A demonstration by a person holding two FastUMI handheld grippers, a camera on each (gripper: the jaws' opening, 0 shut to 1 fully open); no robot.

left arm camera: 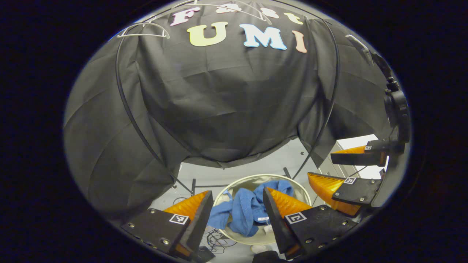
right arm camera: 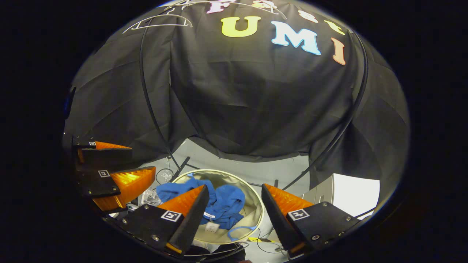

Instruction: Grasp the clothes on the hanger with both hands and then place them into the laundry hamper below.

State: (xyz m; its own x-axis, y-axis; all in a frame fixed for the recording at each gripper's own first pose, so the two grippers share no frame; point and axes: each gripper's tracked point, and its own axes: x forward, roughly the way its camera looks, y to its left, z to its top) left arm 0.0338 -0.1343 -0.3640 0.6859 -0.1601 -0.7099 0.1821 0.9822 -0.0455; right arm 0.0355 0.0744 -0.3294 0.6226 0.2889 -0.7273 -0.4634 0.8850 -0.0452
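Looking down past the fingers, I see both pairs spread wide apart with nothing between them. The left gripper (left arm camera: 237, 215) hangs above the laundry hamper (left arm camera: 223, 193), and the right gripper (right arm camera: 236, 215) hangs just beside it, over the same round tub. The blue clothes (left arm camera: 245, 210) are already down in the hamper, but one bit flops over the rim on one side. An empty white hanger (left arm camera: 146, 31) sits up high on the black wall. I think the drop is done, so the good thing now is to keep the fingers open and lift both hands straight up. Go slowly, so no finger snags the soft cloth and pulls it back out.
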